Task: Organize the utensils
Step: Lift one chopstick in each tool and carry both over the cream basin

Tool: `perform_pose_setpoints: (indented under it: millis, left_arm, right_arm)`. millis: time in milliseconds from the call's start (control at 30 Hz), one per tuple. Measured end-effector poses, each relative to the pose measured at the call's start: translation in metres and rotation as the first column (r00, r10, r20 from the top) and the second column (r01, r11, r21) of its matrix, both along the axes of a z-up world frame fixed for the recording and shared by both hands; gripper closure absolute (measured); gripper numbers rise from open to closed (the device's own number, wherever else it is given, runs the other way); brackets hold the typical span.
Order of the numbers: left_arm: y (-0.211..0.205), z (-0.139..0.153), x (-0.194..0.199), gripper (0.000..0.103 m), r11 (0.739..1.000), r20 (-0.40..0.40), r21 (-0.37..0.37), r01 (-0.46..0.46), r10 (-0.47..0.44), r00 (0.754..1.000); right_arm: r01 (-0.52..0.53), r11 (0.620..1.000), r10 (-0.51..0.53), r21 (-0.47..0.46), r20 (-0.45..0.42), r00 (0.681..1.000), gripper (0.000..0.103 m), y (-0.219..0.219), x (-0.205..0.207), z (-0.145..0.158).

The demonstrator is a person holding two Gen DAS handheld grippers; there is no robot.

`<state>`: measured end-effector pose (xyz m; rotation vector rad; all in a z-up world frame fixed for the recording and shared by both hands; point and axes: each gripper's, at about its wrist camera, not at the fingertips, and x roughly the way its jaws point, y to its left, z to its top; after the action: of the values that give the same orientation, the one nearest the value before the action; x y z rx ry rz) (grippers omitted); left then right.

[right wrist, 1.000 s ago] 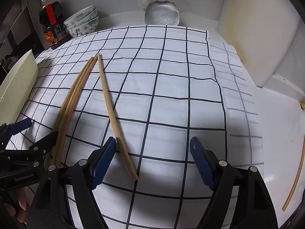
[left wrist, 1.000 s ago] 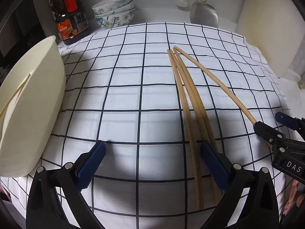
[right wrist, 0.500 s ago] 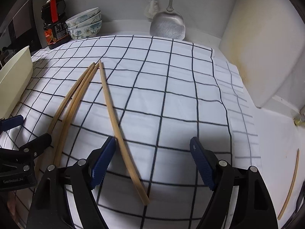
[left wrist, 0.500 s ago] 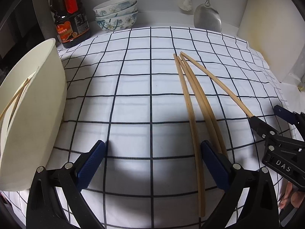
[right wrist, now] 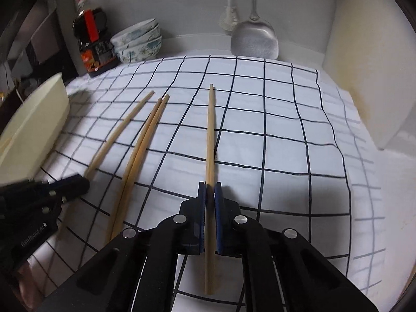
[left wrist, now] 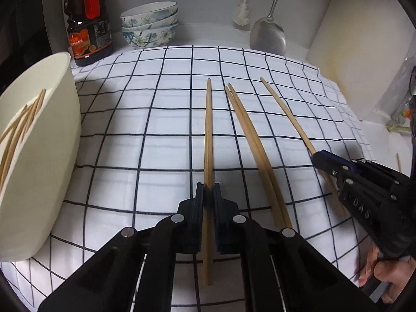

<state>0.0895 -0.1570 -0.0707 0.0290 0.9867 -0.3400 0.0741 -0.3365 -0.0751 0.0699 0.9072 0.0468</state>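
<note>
Four wooden chopsticks lie on a checked cloth point(left wrist: 156, 135). My left gripper point(left wrist: 208, 189) has its jaws closing tight on the leftmost chopstick point(left wrist: 208, 130), pads pressing its lower part. My right gripper point(right wrist: 210, 188) is likewise closing on the rightmost chopstick point(right wrist: 211, 130) and grips it. Between them a pair of chopsticks point(left wrist: 249, 140) lies side by side, untouched. Each gripper shows in the other's view: the right gripper point(left wrist: 318, 157) at the right edge, the left gripper point(right wrist: 80, 184) at the left. A cream container point(left wrist: 52, 156) at the left holds several chopsticks.
At the back stand a dark sauce bottle point(left wrist: 88, 23) and stacked floral bowls point(left wrist: 149, 26). A metal spatula point(left wrist: 267, 36) and a brush point(left wrist: 241, 13) hang on the wall. A cream board point(left wrist: 358, 52) leans at the right. A hand point(left wrist: 384, 275) holds the right gripper.
Both grippers went from wide open to shut, each on a chopstick. The left-held chopstick now sits apart from the pair it lay beside.
</note>
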Motion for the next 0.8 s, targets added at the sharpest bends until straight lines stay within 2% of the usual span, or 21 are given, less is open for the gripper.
perform_pose_setpoints:
  millis: [100, 200, 400, 600, 800]
  left_arm:
    - [0.002, 0.001, -0.004, 0.096, 0.999, -0.022, -0.045, 0.019, -0.020, 1.000]
    - [0.005, 0.009, -0.012, 0.096, 0.997, -0.007, -0.071, 0.029, -0.030, 1.000]
    - [0.022, 0.041, -0.025, 0.096, 0.990, 0.031, -0.133, 0.048, -0.044, 0.999]
    - [0.077, 0.086, -0.039, 0.096, 0.984, 0.115, -0.179, 0.013, 0.007, 0.993]
    - [0.148, 0.114, -0.051, 0.096, 0.977, 0.174, -0.202, -0.062, 0.098, 0.980]
  right_arm:
    - [0.016, 0.998, -0.017, 0.065, 0.018, 1.000, 0.097, -0.009, -0.002, 0.005]
    - [0.018, 0.994, -0.022, 0.109, 0.038, 0.999, 0.097, -0.012, -0.006, 0.012]
    - [0.013, 0.981, -0.031, 0.195, 0.085, 0.996, 0.097, -0.014, -0.017, 0.032]
    - [-0.035, 0.973, -0.002, 0.230, 0.157, 0.988, 0.097, 0.010, -0.031, 0.064]
    - [-0.129, 0.956, 0.070, 0.264, 0.221, 0.973, 0.097, 0.063, -0.039, 0.092]
